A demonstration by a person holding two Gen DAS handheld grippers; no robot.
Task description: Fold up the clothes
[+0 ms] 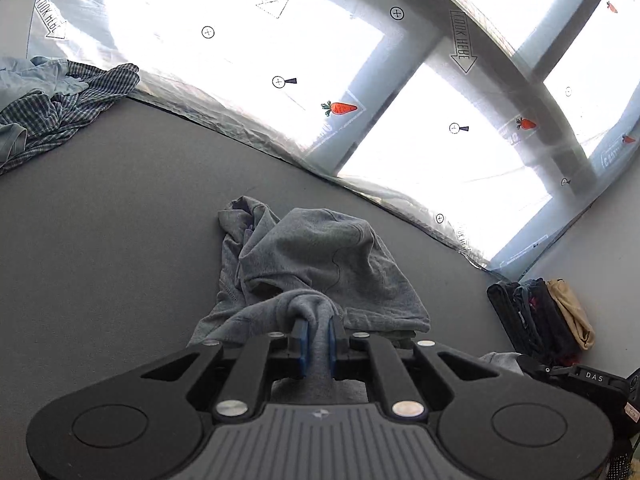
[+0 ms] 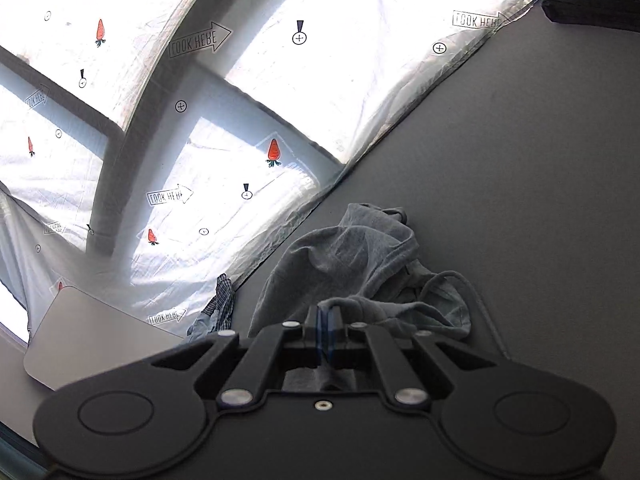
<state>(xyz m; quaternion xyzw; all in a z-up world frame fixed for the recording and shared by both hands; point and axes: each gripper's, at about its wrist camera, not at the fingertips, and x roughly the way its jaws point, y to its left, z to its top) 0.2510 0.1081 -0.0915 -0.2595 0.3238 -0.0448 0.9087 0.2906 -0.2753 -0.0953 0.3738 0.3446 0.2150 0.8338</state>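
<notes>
Grey table underneath it all. Along its far edge hangs a translucent printed sheet with carrots and arrows; a pale flat board overlaps the table's left side.

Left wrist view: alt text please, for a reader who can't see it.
The left hand-held gripper pinches a fold of a crumpled grey garment on a grey tabletop. A checked shirt lies far left, folded clothes at right.
</notes>
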